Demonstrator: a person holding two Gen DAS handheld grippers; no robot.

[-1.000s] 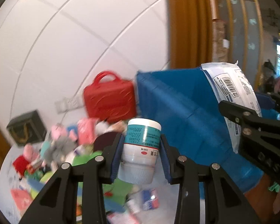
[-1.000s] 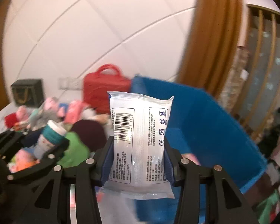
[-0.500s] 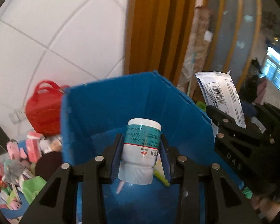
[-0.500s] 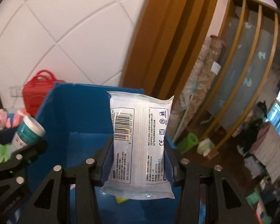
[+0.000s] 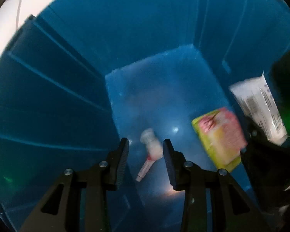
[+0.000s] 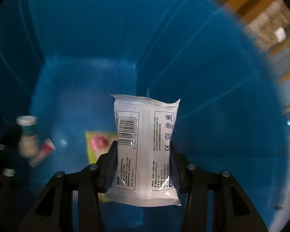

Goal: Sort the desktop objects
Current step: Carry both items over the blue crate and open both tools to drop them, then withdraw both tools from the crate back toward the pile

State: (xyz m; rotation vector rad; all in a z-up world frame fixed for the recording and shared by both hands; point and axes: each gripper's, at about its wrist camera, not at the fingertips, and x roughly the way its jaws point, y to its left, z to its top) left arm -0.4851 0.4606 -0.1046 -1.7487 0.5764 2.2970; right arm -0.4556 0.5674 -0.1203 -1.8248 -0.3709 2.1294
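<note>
Both grippers inside blue bin [image 5: 54,89], pointing down.

Left gripper [image 5: 146,161]: jaws apart, nothing between pads. White bottle with teal band [image 6: 28,135], blurred, below the jaws near bin floor; cannot tell if mid-fall or landed.

Right gripper [image 6: 143,166]: clamped on white wipes pack [image 6: 145,150], pack upright, over bin interior, not yet dropped.

Already on bin floor: yellow-pink packet [image 5: 220,139], small red-white tube [image 5: 145,169].

Progress estimate: bottle effectively sorted, wipes pack one release away. Rest of desktop not in view, remaining count unknown.
</note>
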